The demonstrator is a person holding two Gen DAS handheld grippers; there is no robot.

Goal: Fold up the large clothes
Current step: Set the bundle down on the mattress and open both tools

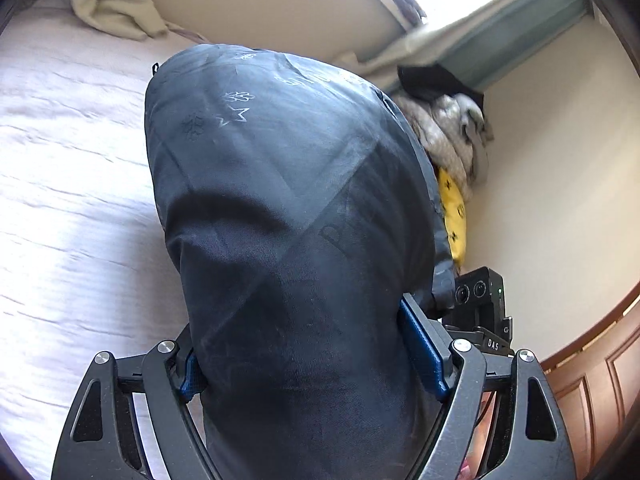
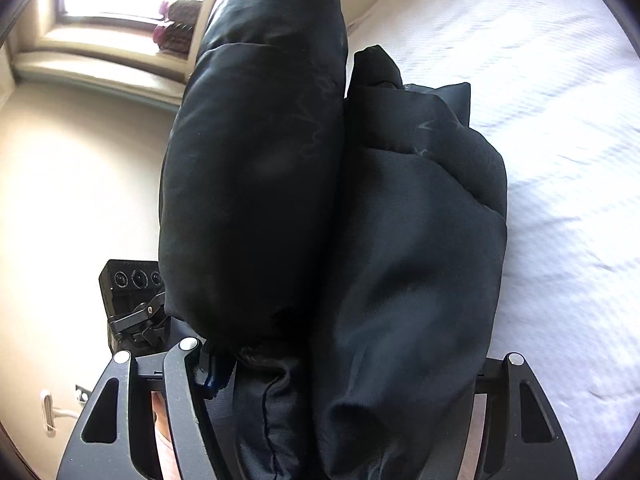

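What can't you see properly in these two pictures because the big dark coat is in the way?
- Left wrist view: the dark coat covers the tips of the left tongs and much of the bed.
- Right wrist view: the coat hides the right tongs' right finger.
- Left wrist view: the white printed writing on the coat is too faint and blurred to read.

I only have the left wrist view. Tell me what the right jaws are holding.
Observer: The right gripper is clamped on thick folds of the same dark padded jacket.
Operator: Report what lies beyond it.
Observer: A white bedspread, under the jacket's far end.
Operator: Say what stands on the windowsill.
Observer: A dark hairbrush with a pink handle, though it is blurred.
Operator: Check the wall low down.
Observer: A white cable is plugged into a socket there.
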